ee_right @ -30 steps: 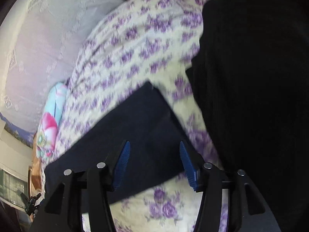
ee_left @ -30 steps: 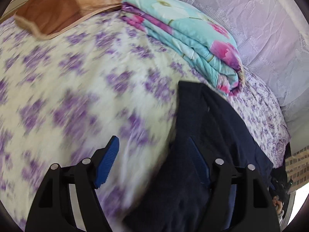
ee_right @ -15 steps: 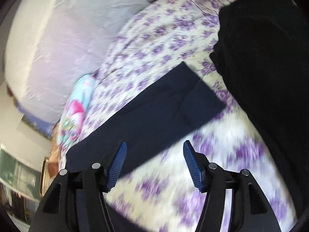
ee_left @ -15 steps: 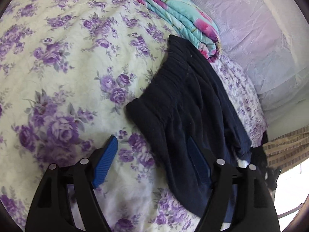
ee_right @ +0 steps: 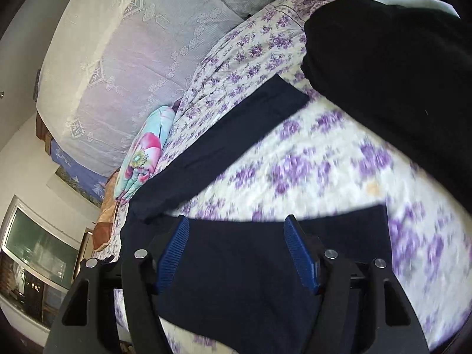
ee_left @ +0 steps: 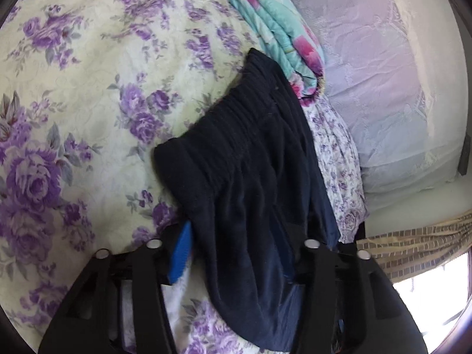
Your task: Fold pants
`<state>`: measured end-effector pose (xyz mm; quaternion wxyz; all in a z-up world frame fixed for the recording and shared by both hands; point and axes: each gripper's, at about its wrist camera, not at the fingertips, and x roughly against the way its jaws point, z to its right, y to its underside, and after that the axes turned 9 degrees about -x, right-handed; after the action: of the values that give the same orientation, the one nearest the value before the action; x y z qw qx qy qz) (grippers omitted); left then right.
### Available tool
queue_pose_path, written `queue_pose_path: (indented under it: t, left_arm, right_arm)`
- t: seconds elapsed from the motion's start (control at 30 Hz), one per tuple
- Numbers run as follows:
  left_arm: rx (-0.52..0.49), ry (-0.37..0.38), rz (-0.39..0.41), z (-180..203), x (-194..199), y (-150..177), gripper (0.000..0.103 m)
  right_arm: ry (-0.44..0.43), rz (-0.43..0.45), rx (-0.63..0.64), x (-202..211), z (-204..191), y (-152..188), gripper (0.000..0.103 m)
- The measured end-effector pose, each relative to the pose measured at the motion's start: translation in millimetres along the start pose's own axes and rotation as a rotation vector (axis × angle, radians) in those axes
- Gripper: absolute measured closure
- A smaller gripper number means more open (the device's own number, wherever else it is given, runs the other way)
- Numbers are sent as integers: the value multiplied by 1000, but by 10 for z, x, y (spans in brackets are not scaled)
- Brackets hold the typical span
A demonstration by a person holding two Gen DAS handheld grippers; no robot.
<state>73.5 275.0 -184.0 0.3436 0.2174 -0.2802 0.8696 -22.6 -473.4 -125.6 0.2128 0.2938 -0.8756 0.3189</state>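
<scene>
Dark navy pants (ee_left: 250, 177) lie on a bed with a purple-flowered cover (ee_left: 73, 103). In the left wrist view the elastic waistband faces up-left and the cloth runs down between my fingers. My left gripper (ee_left: 236, 253) is open, its jaws on either side of the pants near the waist. In the right wrist view one leg (ee_right: 224, 144) stretches flat toward the upper right; the other leg (ee_right: 250, 274) lies under my right gripper (ee_right: 236, 253), which is open and straddles it just above the cloth.
A folded turquoise and pink floral quilt (ee_left: 280, 38) lies beside the waistband. A lilac lace-covered headboard or wall (ee_right: 132, 59) runs along the bed's far side. A large black garment (ee_right: 398, 88) fills the upper right of the right wrist view.
Both grippers have dropped closer to the pants. The left one now straddles the waist end. The right one has moved from above one leg to the other leg.
</scene>
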Motion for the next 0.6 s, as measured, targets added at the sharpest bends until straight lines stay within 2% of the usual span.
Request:
queue_pose_path:
  t: [0.1,0.2,0.4,0.5,0.6]
  left_arm:
    - [13,-17,24,-66,3,34,83]
    - [44,30,50,-186,52,65,91]
    - [36,54,88,-185,236,95,98]
    - [21,66,105,-136,368,53,98]
    - [-4,44,108,-77,430,32,98]
  right_arm:
    - [-14,19,-27,207,55,155,35]
    - [-34,23,-94,419,202,279,35]
    - [-60,-87,-239,621,593,556,35]
    - [-39,-152,-316,616,807,753,35]
    - [-40,-192,-362,546,919,936,35]
